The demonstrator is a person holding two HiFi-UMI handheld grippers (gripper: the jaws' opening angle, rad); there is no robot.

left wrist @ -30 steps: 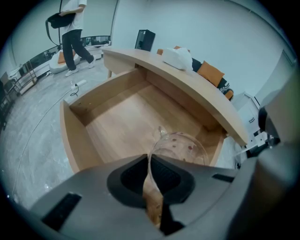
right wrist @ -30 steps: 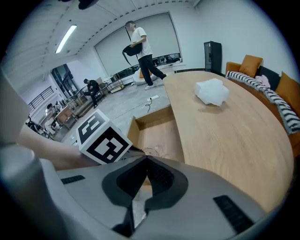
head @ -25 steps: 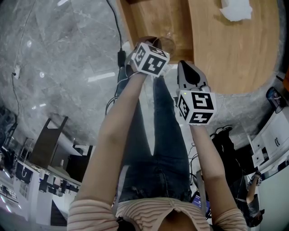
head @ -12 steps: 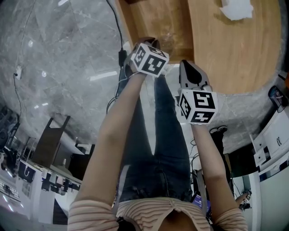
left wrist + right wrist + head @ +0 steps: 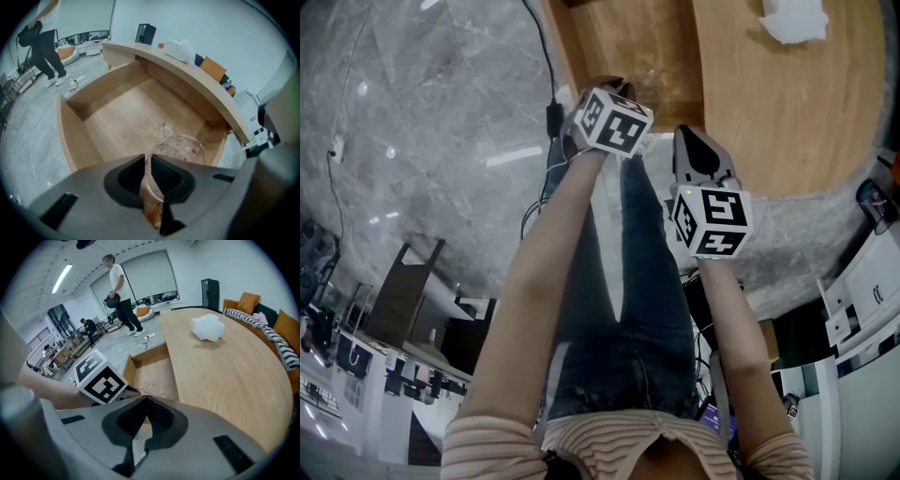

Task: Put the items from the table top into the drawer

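Glass shows between the jaws of the left tongs (image 5: 147, 161): they are clamped on the wall of a clear mug (image 5: 183, 149), which sits within the open wooden drawer (image 5: 117, 117), though I cannot tell whether it touches the drawer's bottom. Just beside the drawer, the right tongs (image 5: 144, 401) have their jaws pressed together with nothing between them. A crumpled white wad (image 5: 207, 327) lies on the bench (image 5: 225, 376), well apart from the drawer.

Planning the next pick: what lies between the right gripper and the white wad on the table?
Only bare table top lies between the right gripper and white wad, per the right gripper view.
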